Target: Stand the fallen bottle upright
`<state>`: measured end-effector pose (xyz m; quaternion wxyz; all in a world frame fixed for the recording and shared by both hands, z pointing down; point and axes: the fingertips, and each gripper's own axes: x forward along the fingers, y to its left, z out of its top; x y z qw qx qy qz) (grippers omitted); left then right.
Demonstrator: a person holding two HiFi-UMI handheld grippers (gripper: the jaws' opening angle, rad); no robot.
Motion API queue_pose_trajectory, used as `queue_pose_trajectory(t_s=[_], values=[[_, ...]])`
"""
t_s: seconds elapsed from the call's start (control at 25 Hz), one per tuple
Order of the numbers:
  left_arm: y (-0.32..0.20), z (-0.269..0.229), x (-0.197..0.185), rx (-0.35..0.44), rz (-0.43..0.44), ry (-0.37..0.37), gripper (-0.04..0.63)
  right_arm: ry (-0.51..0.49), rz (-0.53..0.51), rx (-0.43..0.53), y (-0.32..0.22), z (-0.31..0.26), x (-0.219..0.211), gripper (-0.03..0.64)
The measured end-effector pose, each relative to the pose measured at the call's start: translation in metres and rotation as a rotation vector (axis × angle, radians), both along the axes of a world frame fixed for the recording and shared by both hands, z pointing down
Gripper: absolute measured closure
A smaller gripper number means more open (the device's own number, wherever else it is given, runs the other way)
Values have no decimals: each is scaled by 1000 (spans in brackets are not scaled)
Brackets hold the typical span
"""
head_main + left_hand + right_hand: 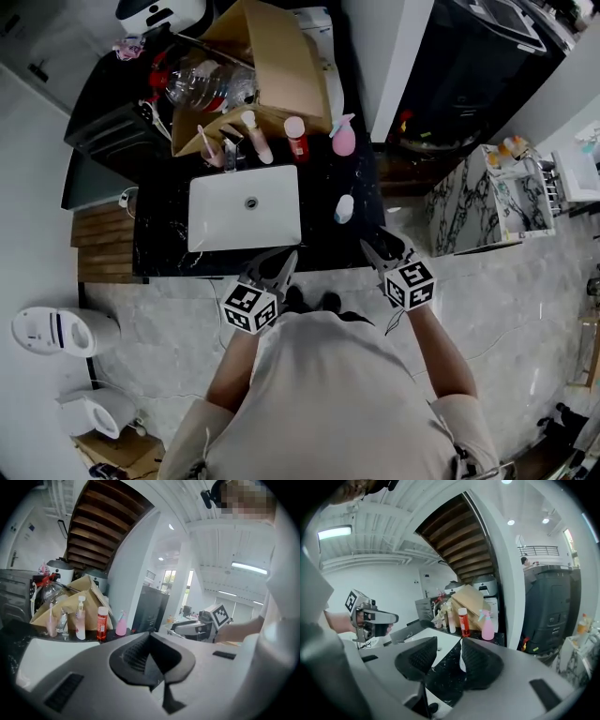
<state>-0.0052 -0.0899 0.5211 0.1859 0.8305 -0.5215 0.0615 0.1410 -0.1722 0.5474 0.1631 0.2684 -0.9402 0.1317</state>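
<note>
Black stone counter [319,220] carries a white sink [246,208], and over its near edge the left gripper [284,262] hangs with its jaws pressed together on nothing. Right of the sink, the small white bottle [344,208] stands upright on the counter, capped and plain. It is just ahead of the right gripper [380,247], whose jaws stand apart without touching it.

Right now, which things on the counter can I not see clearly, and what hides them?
Small white bottle: in the right gripper view it is mostly behind a pad of the right claw; in the head view it is too small to tell whether it stands or lies.
Red bottle: the label is too small in every view.
Clear plastic bottle: in the head view one end goes behind the cardboard box flap.
</note>
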Motion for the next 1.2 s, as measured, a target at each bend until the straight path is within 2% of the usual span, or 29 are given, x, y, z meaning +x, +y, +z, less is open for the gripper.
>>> queue_pose_trajectory(t_s=[0.24, 0.44, 0.72, 0.88, 1.2], values=[[6, -14, 1, 28, 41, -2, 588, 1, 28, 39, 21, -26, 9, 494], [8, -29, -8, 58, 81, -2, 588, 13, 92, 66, 34, -41, 10, 532], [21, -45, -29, 87, 126, -49, 588, -15, 174, 90, 58, -66, 12, 581], [26, -45, -38, 93, 138, -40, 588, -32, 196, 133, 70, -77, 9, 586], [31, -43, -42, 86, 160, -24, 588, -32, 200, 143, 76, -84, 0, 586]])
